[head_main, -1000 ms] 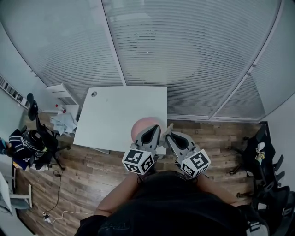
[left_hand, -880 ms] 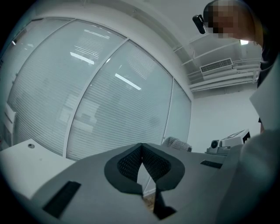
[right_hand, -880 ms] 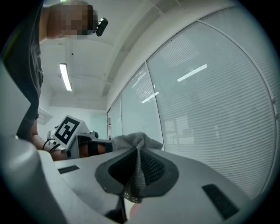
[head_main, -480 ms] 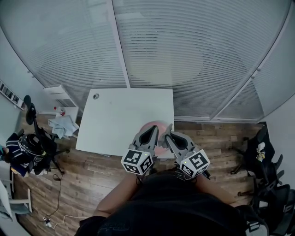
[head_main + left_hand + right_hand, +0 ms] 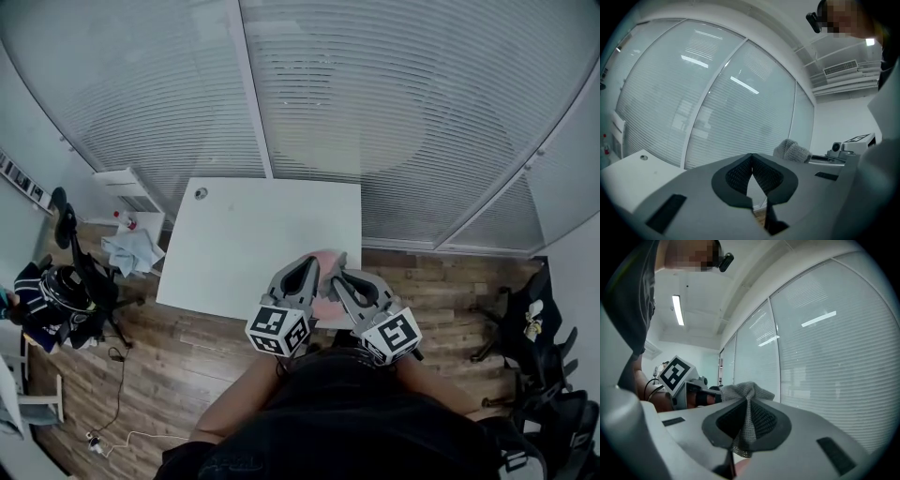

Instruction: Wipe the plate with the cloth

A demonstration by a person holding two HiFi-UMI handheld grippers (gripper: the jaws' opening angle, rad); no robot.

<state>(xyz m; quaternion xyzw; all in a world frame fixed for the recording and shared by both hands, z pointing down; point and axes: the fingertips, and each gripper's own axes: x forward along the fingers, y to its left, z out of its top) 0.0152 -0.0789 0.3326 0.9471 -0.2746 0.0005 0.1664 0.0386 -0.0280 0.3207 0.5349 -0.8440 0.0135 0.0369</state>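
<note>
A pink plate (image 5: pixel 325 305) lies at the near right corner of the white table (image 5: pixel 244 244), mostly hidden under both grippers. My right gripper (image 5: pixel 339 275) (image 5: pixel 746 401) is shut on a grey knitted cloth (image 5: pixel 745 392), which sticks up past its tips above the plate. The same cloth (image 5: pixel 792 150) shows to the right in the left gripper view. My left gripper (image 5: pixel 307 262) (image 5: pixel 751 158) is shut, pads together, with nothing seen between them. It hangs over the plate's left part, close beside the right one. Whether either touches the plate is hidden.
A glass wall with blinds (image 5: pixel 394 112) runs right behind the table. The table has a round cable hole (image 5: pixel 201 193) at its far left corner. On the wooden floor, a chair with dark gear (image 5: pixel 61 291) and a low white cabinet (image 5: pixel 122 187) stand left, black chairs (image 5: pixel 530 347) right.
Both grippers have moved forward over the plate together. Much more of the plate is covered now. Both stay shut, and the right one still holds the cloth.
</note>
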